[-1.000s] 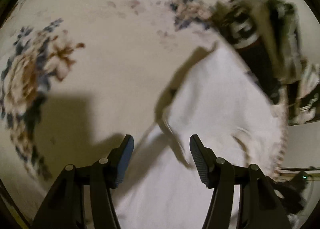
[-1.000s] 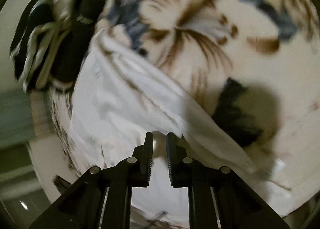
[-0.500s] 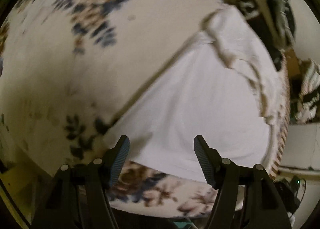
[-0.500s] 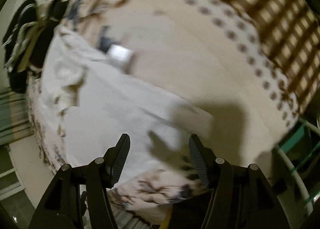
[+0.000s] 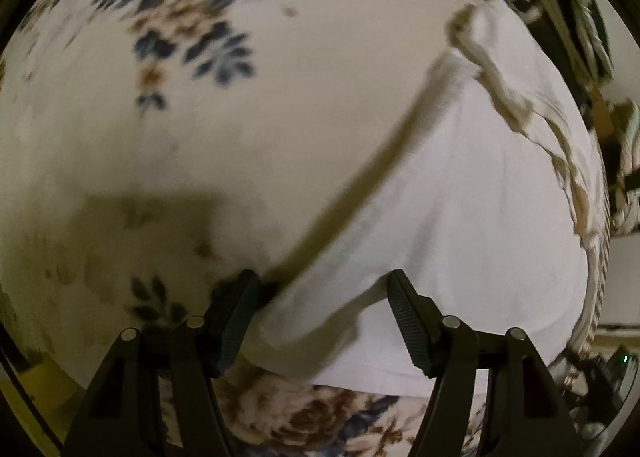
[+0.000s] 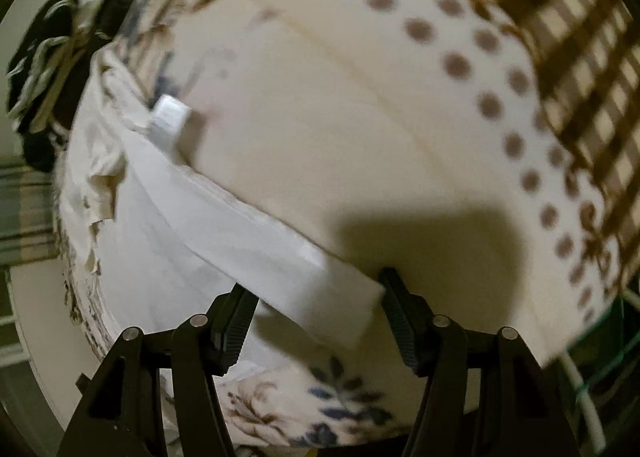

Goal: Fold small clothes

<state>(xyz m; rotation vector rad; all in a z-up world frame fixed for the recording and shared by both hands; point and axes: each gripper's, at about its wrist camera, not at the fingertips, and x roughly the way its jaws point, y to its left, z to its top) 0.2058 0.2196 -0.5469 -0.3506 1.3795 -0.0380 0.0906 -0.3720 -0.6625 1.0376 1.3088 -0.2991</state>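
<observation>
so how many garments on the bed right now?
2 that I can make out: a white garment spread flat by both tongs, and a dark striped bundle beyond its far end. The bundle may hold more than one piece.

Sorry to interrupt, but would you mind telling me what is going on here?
A person is folding a white garment spread on a floral blanket, with a claw in each hand. The left claw straddles one near corner of the cloth, its jaws closing but not yet pressing. The right claw stands open around the other near corner. A dark pile of clothes lies beyond the garment.
</observation>
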